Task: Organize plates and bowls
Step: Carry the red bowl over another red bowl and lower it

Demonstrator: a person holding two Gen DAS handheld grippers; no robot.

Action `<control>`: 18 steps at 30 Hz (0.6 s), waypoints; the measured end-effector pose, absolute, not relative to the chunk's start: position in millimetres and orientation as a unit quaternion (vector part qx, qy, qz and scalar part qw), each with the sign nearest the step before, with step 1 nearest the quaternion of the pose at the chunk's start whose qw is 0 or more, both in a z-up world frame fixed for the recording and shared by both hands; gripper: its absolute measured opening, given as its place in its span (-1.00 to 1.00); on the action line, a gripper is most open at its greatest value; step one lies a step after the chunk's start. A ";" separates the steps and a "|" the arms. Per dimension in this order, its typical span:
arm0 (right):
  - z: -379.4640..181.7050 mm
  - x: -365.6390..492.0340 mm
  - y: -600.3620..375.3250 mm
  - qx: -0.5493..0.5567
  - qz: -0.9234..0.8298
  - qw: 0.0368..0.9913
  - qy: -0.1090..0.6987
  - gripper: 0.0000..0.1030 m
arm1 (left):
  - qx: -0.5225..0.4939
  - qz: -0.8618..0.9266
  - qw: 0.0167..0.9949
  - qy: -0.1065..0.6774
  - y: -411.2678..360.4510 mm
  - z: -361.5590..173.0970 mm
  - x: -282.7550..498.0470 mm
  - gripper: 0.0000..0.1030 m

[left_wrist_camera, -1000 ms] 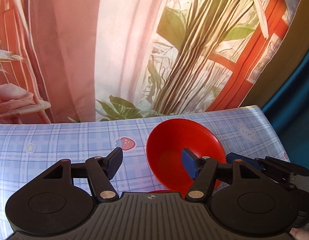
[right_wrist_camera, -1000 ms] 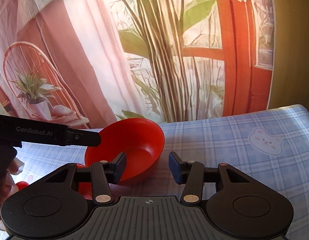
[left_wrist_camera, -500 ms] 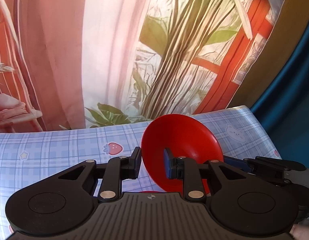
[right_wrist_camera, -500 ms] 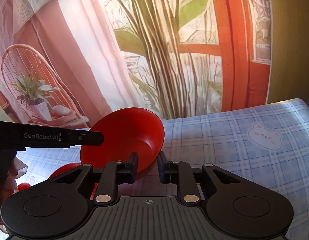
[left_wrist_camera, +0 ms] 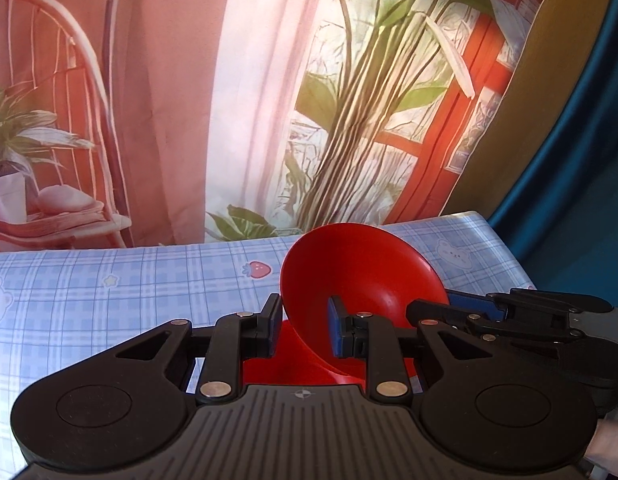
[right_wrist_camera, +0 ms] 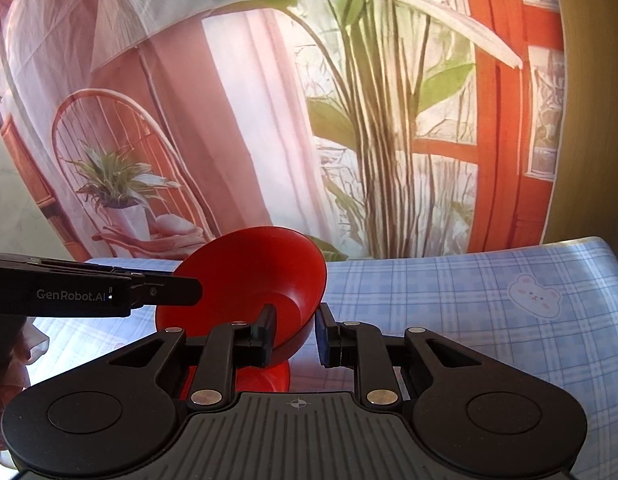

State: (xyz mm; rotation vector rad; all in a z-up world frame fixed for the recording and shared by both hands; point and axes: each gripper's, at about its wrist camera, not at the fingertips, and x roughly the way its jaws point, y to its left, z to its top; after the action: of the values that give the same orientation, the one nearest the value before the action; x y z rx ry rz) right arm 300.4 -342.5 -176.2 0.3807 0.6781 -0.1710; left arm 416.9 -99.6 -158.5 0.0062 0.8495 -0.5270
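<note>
A red bowl point(left_wrist_camera: 361, 272) is held tilted above the table between both grippers. My left gripper point(left_wrist_camera: 303, 330) is shut on its left rim, one pad outside and one inside. In the right wrist view the same red bowl point(right_wrist_camera: 249, 280) shows, with my right gripper point(right_wrist_camera: 295, 334) shut on its right rim. The left gripper's body point(right_wrist_camera: 89, 294) reaches in from the left edge, and the right gripper's body point(left_wrist_camera: 529, 316) from the right. Another red dish point(left_wrist_camera: 285, 364) lies on the table under the bowl, mostly hidden; it also shows in the right wrist view point(right_wrist_camera: 265, 378).
The table has a blue checked cloth point(right_wrist_camera: 469, 320) with bear and strawberry prints. A printed backdrop of curtains, a chair and plants point(left_wrist_camera: 269, 100) hangs right behind the table's far edge. A blue curtain point(left_wrist_camera: 581, 160) is at the right.
Both grippers closed on the bowl's rims from open. The bowl rose off the table and tilted, and both views lifted.
</note>
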 end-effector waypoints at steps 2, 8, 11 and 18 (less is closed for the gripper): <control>-177.8 298.2 -334.0 0.183 -0.080 0.920 0.337 -0.62 | 0.002 -0.251 0.876 0.411 -93.3 -162.1 410.9 -0.50; -190.5 295.8 -316.4 0.179 -0.080 0.913 0.359 -0.63 | 0.018 -0.249 0.873 0.420 -83.4 -179.0 397.2 -0.49; -196.2 297.1 -312.5 0.177 -0.083 0.909 0.367 -0.63 | 0.010 -0.247 0.871 0.425 -79.3 -183.6 394.7 -0.49; -201.6 294.9 -308.3 0.174 -0.087 0.906 0.376 -0.63 | 0.014 -0.248 0.869 0.428 -80.2 -184.7 388.4 -0.49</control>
State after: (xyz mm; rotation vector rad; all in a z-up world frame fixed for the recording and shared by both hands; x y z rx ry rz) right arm 294.9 -308.3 -201.6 0.3592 0.7758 -0.1790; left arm 388.4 -80.2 -184.7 0.0297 0.8954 -0.5179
